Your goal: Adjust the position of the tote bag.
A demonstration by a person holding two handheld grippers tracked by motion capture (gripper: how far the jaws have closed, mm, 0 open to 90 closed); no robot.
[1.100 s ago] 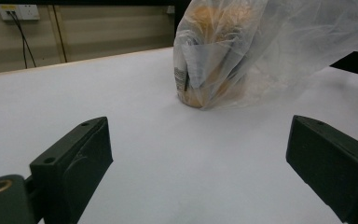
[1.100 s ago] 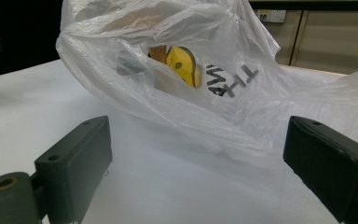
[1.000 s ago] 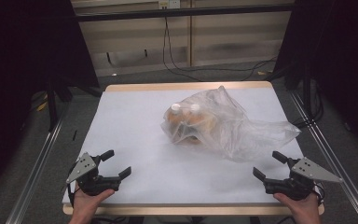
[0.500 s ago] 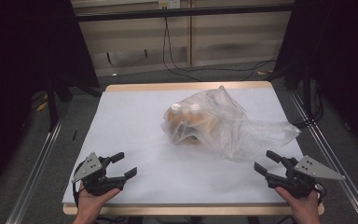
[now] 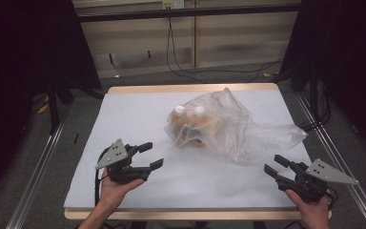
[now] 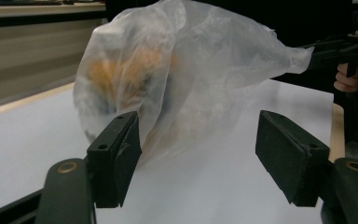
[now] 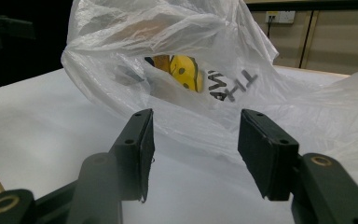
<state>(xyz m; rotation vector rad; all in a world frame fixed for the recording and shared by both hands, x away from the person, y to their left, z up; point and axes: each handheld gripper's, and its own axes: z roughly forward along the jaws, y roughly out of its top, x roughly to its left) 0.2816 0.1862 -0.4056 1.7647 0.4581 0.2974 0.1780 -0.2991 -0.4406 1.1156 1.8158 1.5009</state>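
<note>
My left hand-held gripper (image 5: 152, 155) and right hand-held gripper (image 5: 272, 164), both half-wide and just closing on nothing, should pinch loose film of the crumpled clear plastic bag (image 5: 228, 126) at 12 o'clock, not its contents.

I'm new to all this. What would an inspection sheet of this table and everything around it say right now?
Surface: white table top with a wooden rim, bare near the person.
Job's things: clear plastic bag lying right of centre, with two white-capped bottles and orange items inside.
Clutter: nothing seen.
Grippers: left gripper and right gripper both off the bag; their jaws have just been closing, nothing between them.
Cables: black cable trailing from the left gripper; more cables on the floor behind.
Surroundings: dark curtains either side, pale wall panels behind.
</note>
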